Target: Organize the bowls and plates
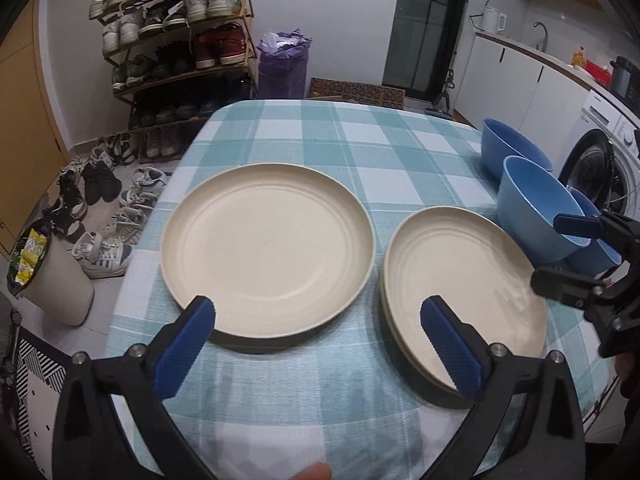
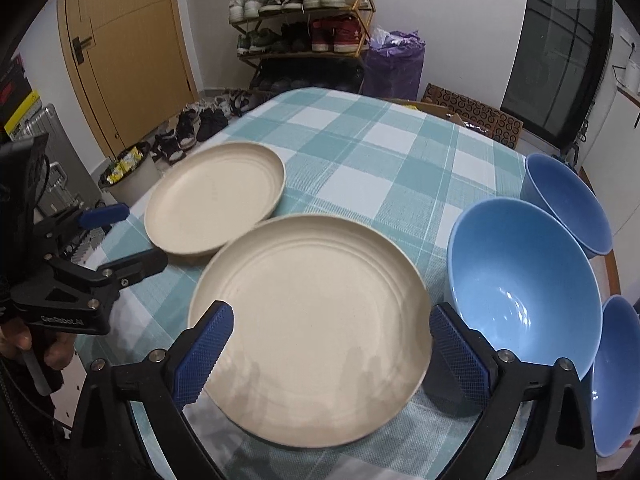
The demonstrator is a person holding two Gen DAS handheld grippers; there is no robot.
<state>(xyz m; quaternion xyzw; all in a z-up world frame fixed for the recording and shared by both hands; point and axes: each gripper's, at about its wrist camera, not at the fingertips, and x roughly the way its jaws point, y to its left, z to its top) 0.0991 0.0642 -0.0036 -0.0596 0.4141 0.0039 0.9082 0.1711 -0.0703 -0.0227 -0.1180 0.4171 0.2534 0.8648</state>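
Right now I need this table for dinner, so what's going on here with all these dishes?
A person is sorting dishes with two handheld grippers. The left gripper and the right gripper are both open and hold nothing. On the checked tablecloth sit a single cream plate, a stack of cream plates beside it, and three blue bowls still unstacked.

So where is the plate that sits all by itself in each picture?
Left wrist view: the single plate fills the middle, just beyond the open left gripper.
Right wrist view: the same plate lies upper left, behind the plate stack.
Shared landmark: the shoe rack stands past the table's far edge in both.
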